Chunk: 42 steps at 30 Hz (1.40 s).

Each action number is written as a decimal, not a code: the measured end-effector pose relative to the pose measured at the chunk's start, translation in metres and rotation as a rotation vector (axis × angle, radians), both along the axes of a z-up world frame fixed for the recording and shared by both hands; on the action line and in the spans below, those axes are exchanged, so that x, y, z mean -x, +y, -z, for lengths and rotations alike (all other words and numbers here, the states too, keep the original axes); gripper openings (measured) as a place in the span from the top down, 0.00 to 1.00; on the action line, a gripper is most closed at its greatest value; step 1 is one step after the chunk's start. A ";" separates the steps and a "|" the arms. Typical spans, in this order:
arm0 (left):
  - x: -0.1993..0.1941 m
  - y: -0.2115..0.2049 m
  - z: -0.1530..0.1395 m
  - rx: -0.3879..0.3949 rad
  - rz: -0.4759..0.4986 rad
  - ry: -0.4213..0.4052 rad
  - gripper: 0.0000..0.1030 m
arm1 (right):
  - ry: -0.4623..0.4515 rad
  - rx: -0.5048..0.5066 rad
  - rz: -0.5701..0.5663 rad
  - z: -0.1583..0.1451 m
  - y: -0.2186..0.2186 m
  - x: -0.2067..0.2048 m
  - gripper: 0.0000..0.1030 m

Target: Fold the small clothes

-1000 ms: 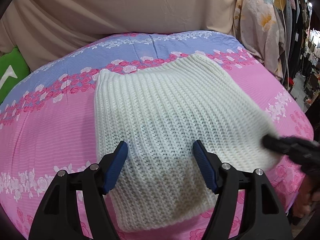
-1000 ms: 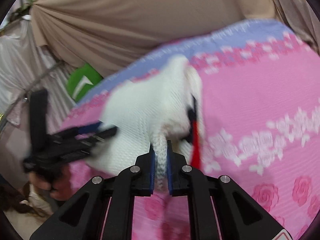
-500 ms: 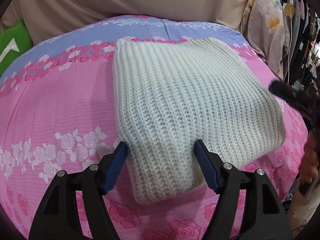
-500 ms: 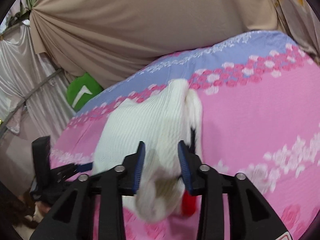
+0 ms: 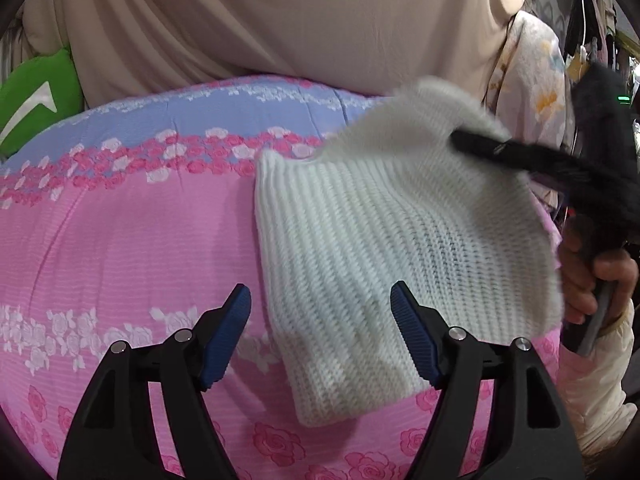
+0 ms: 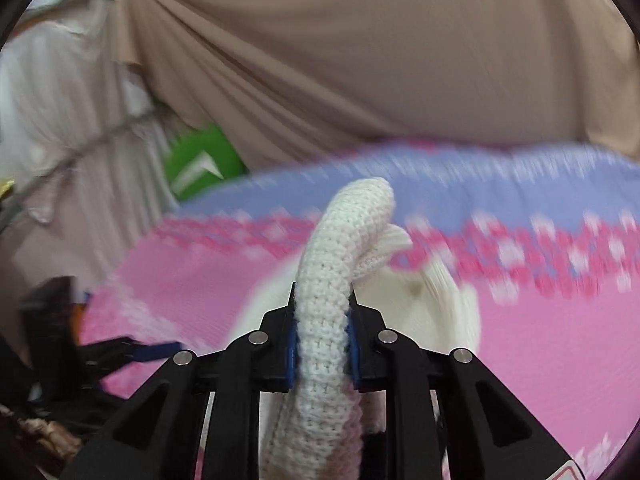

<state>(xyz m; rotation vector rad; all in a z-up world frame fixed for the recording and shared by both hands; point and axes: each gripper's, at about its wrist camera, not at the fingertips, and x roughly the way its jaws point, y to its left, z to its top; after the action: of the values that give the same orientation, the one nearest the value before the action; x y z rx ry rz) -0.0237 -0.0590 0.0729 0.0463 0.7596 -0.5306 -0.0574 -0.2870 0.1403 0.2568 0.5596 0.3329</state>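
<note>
Since a second ago the cream ribbed knit garment (image 5: 400, 264) has gone from lying flat and square on the bed to being peeled up at its far right corner, and the left gripper (image 5: 320, 328), which then straddled the knit's near middle, now sits off toward its left edge. The knit's near end lies on the pink and lilac rose-printed bedspread (image 5: 120, 248) and its long axis runs from the near edge up and away to the right, rising where it is lifted.

The right gripper (image 6: 322, 334) is closing, with a thick roll of that knit between its blue pads, which press on it from both sides; from the left wrist view its black fingers reach in from the right at the raised corner. The left gripper's jaws stand wide apart and hold nothing; the garment's left border passes between them, with the right pad over the knit and the left pad over bare bedspread.

The fold probably carries the raised corner over toward the left or the near end, so the right hand is the working one. A beige draped curtain (image 5: 280, 20) hangs behind the bed and a green cushion (image 5: 36, 96) sits at far left, both well clear.
</note>
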 end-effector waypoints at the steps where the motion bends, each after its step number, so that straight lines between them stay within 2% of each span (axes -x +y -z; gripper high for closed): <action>1: 0.000 -0.002 -0.003 0.007 0.005 -0.007 0.32 | -0.030 -0.032 -0.002 -0.002 -0.007 0.003 0.83; 2: -0.001 -0.005 -0.004 0.010 0.012 -0.010 0.32 | -0.002 -0.042 0.023 0.007 -0.016 -0.004 0.83; 5: -0.004 -0.018 0.000 -0.004 0.036 -0.003 0.32 | 0.275 0.022 0.210 0.079 -0.046 -0.042 0.84; 6: -0.004 -0.022 0.003 -0.009 0.044 0.003 0.32 | 0.321 0.014 0.233 0.100 -0.054 -0.047 0.83; 7: -0.006 -0.027 0.007 -0.018 0.051 0.014 0.32 | 0.283 -0.073 0.223 0.104 -0.063 -0.041 0.83; 9: -0.008 -0.035 0.014 -0.027 0.066 0.034 0.32 | 0.279 -0.163 0.223 0.094 -0.071 -0.032 0.82; 15: -0.011 -0.045 0.027 -0.087 0.035 0.019 0.27 | 0.191 -0.099 0.218 0.060 -0.052 0.034 0.75; 16: -0.012 -0.044 0.028 -0.085 0.034 0.023 0.26 | 0.198 -0.098 0.202 0.061 -0.047 0.050 0.74; 18: -0.012 -0.043 0.030 -0.087 0.033 0.025 0.26 | 0.210 -0.097 0.189 0.066 -0.038 0.073 0.61; 20: -0.011 -0.042 0.032 -0.095 0.032 0.020 0.26 | 0.236 -0.087 0.180 0.076 -0.031 0.088 0.58; 21: -0.010 -0.043 0.033 -0.102 0.030 0.017 0.26 | 0.251 -0.093 0.170 0.082 -0.029 0.092 0.59; 22: -0.010 -0.044 0.035 -0.110 0.027 0.013 0.26 | 0.264 -0.099 0.160 0.089 -0.026 0.093 0.65; 23: -0.009 -0.045 0.036 -0.117 0.025 0.010 0.26 | 0.273 -0.097 0.155 0.094 -0.024 0.093 0.84; 24: -0.007 -0.045 0.036 -0.121 0.024 0.008 0.26 | 0.281 -0.102 0.162 0.098 -0.024 0.092 0.92; 28: -0.001 -0.038 0.036 -0.117 0.026 0.027 0.24 | 0.124 -0.164 0.155 0.067 -0.026 0.121 0.92; 29: -0.002 -0.036 0.037 -0.111 0.029 0.037 0.24 | 0.115 -0.156 0.157 0.063 -0.027 0.124 0.92; 31: -0.002 -0.032 0.042 -0.100 0.030 0.067 0.24 | 0.187 -0.094 0.193 0.078 -0.027 0.119 0.92; 33: -0.004 -0.031 0.050 -0.090 0.035 0.102 0.24 | 0.326 -0.022 0.249 0.113 -0.028 0.105 0.94; 35: -0.006 -0.029 0.058 -0.071 0.028 0.137 0.24 | 0.312 -0.084 0.240 0.121 -0.029 0.108 0.94; 38: -0.003 -0.027 0.054 -0.068 0.032 0.135 0.26 | 0.300 -0.067 0.261 0.104 -0.026 0.112 0.91; 40: 0.004 -0.024 0.040 -0.069 0.031 0.086 0.27 | 0.280 -0.054 0.263 0.090 -0.026 0.116 0.89; 42: 0.012 -0.021 0.021 -0.078 0.010 0.001 0.28 | 0.236 -0.024 0.271 0.071 -0.023 0.118 0.89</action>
<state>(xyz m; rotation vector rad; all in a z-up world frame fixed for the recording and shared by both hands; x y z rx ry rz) -0.0356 -0.0804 0.0516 0.1227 0.7809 -0.5101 -0.1758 -0.3104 0.0695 0.3937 0.7435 0.0456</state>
